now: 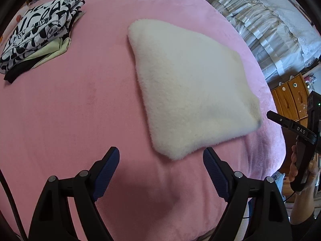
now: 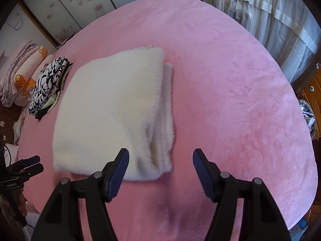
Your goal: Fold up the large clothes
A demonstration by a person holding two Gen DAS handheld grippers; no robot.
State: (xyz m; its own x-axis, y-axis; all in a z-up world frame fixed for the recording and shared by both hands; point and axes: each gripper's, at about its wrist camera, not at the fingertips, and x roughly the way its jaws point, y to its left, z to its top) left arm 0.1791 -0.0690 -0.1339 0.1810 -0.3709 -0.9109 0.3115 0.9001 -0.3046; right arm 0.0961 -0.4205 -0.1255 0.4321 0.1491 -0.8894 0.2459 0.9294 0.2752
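Note:
A fluffy white garment lies folded into a thick square on the pink bed cover; the right wrist view shows its layered edge on the right side. My left gripper hovers open just short of the garment's near corner, nothing between its blue pads. My right gripper is open above the garment's near right corner, its pads apart from the fleece. The right gripper also appears at the right rim of the left wrist view, held by a hand.
A stack of folded clothes, topped by a black-and-white patterned piece, sits at the far left of the bed. Pale curtains hang beyond the bed, with wooden drawers beside. Pillows and bedding lie at the left edge.

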